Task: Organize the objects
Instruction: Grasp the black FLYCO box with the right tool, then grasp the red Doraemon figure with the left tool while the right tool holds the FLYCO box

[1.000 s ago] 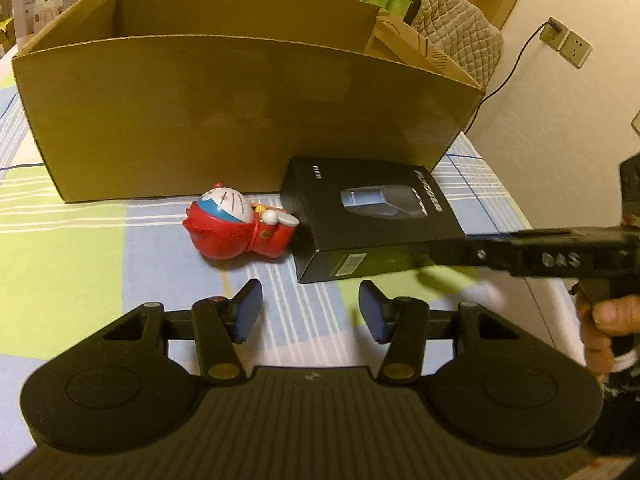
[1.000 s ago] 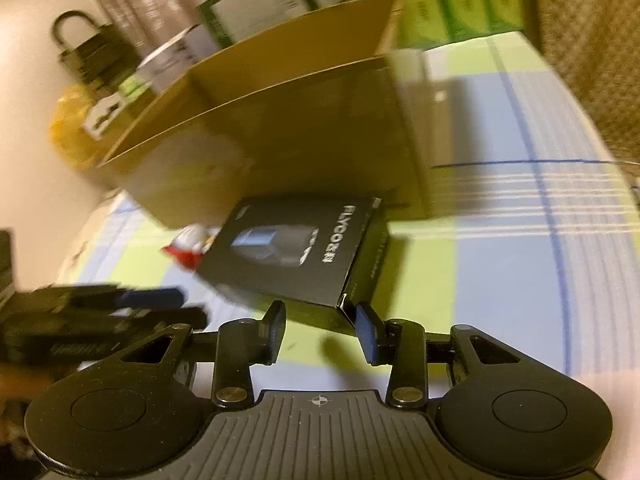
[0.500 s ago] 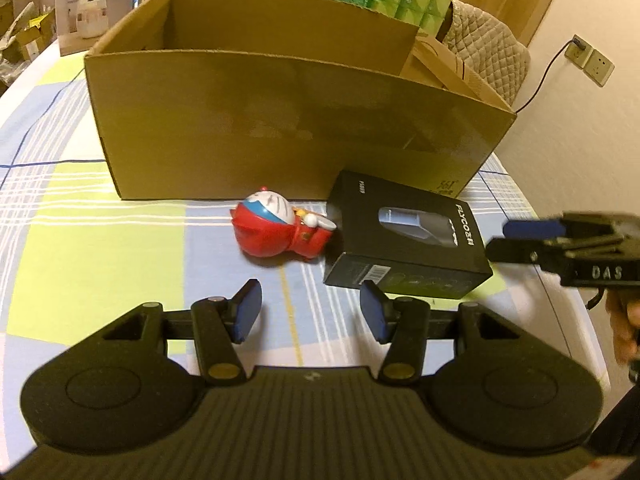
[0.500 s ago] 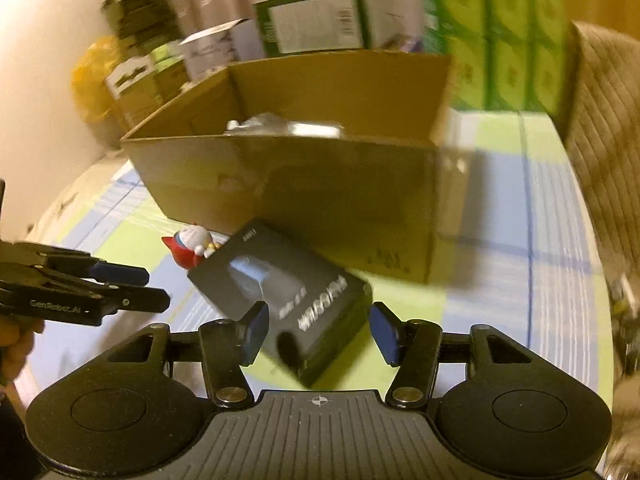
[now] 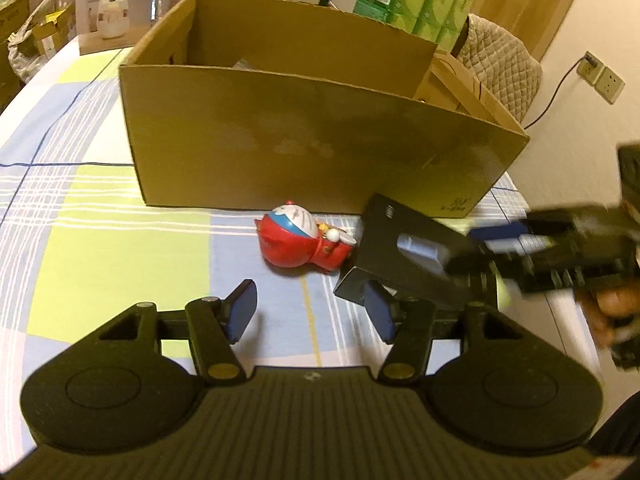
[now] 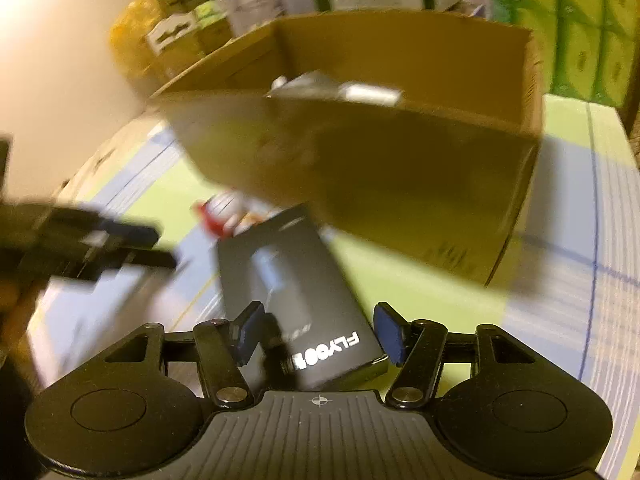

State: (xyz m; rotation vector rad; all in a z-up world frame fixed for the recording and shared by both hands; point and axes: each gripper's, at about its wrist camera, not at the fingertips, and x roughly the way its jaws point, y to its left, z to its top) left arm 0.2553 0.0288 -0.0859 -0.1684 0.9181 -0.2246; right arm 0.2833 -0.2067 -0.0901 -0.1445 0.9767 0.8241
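Observation:
A black mouse box [image 5: 404, 256] lies skewed on the checked cloth in front of an open cardboard carton [image 5: 320, 148]. A red and blue cat toy [image 5: 300, 242] lies on its side just left of it. My left gripper [image 5: 310, 312] hovers short of the toy, its jaws opening with nothing between them. My right gripper [image 6: 320, 330] straddles the near end of the black box [image 6: 292, 292]. Its jaws are opening and the pads do not visibly press on the box. In the left wrist view the right gripper [image 5: 560, 248] is blurred at the box's right end.
The carton [image 6: 400, 160] holds a silvery packet [image 6: 340, 88]. Green tissue packs [image 5: 420, 0] and a quilted chair back [image 5: 500, 60] stand behind it. More boxes [image 5: 104, 4] crowd the far left. The cloth-covered table [image 5: 100, 240] ends close on the right, by the wall.
My right gripper has rolled and widened, and the black box has turned so that its end lies between the fingers. My left gripper has drawn back a little and opened slightly.

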